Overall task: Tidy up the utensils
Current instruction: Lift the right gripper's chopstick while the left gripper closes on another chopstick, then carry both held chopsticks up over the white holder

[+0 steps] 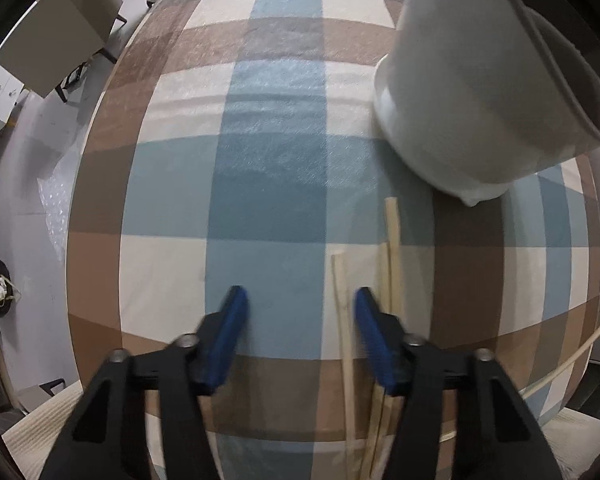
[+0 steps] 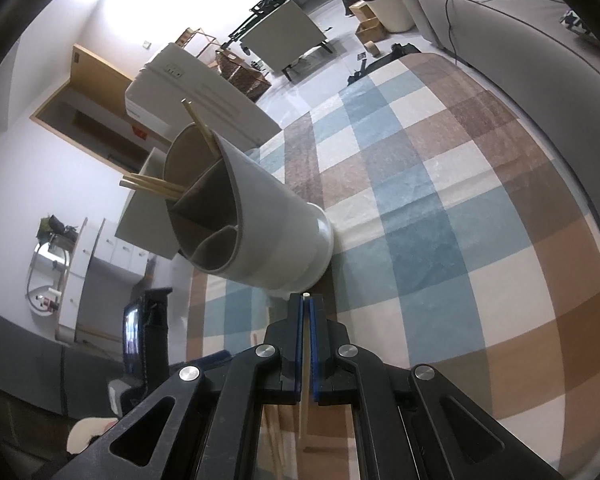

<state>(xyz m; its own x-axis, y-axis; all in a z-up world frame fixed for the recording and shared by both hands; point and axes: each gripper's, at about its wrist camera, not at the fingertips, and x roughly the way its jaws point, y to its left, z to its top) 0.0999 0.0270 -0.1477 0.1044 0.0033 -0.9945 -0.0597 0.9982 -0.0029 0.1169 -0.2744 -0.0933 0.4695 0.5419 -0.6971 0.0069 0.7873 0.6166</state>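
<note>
Pinching one pale wooden chopstick [image 2: 305, 384] in right gripper [image 2: 307, 300], just beside white divided plastic utensil holder [image 2: 260, 216] on checked bench [image 2: 440, 200]; left gripper [image 1: 300, 300] gaping, empty, beside loose chopsticks [image 1: 392, 248].

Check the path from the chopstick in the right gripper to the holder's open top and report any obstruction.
Nothing visible blocks it. The right gripper is shut on a chopstick, and open air separates it from the holder. Three chopsticks already occupy its compartments.
</note>
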